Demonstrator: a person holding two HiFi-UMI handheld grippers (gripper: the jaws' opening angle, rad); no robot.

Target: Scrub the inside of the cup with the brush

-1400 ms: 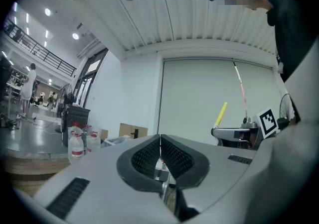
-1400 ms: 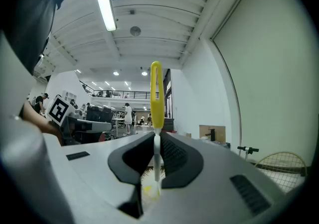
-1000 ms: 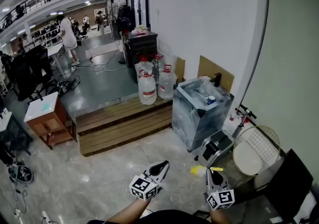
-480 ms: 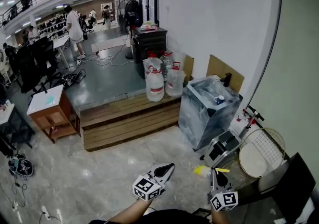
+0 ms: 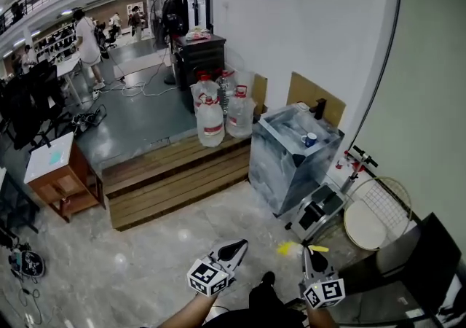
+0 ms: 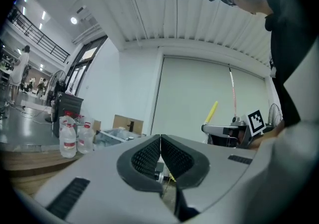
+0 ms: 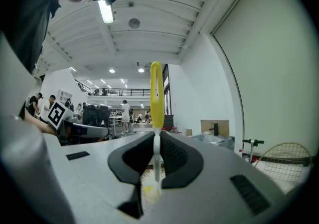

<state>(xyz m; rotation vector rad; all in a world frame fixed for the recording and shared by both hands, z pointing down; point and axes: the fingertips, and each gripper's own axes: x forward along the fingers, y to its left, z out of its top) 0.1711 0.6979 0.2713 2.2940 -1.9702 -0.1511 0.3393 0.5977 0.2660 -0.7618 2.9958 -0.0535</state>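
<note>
Grey polished stone flooring fills a large open hall, seen from the head view looking steeply down. A low wooden platform [image 5: 175, 177] runs across the middle, with several large water jugs [image 5: 211, 124] standing on it near a white wall. To the right of the platform stands a sink cabinet [image 5: 287, 170] wrapped in clear plastic, with a black faucet [image 5: 318, 109] at its back edge. The cup [image 5: 309, 140], small, white and blue, sits upright on top of this cabinet near the faucet, well apart from both grippers. A stringed racket [image 5: 377, 211] leans low at the right, and a small wooden table [image 5: 54, 173] stands at the far left. A person in white [image 5: 86, 38] stands far back among desks. At the bottom edge, the left gripper [image 5: 234, 248] points forward over the floor; its own view shows the left gripper [image 6: 160, 141] with the ribbed black pads pressed together and nothing between them. Just to its right in the head view, the right gripper [image 5: 312, 255] carries the brush [image 5: 287, 248], which lies crosswise at its tip. In the right gripper view, the right gripper [image 7: 156, 138] has its jaws closed narrowly on the thin white stem of the brush [image 7: 155, 93]. The yellow looped handle rises above the jaws, and the pale yellow bristles sit below them, close to the camera. The left gripper view also catches the yellow brush [image 6: 213, 111] handle slanting up beside the right gripper [image 6: 234, 129].
</note>
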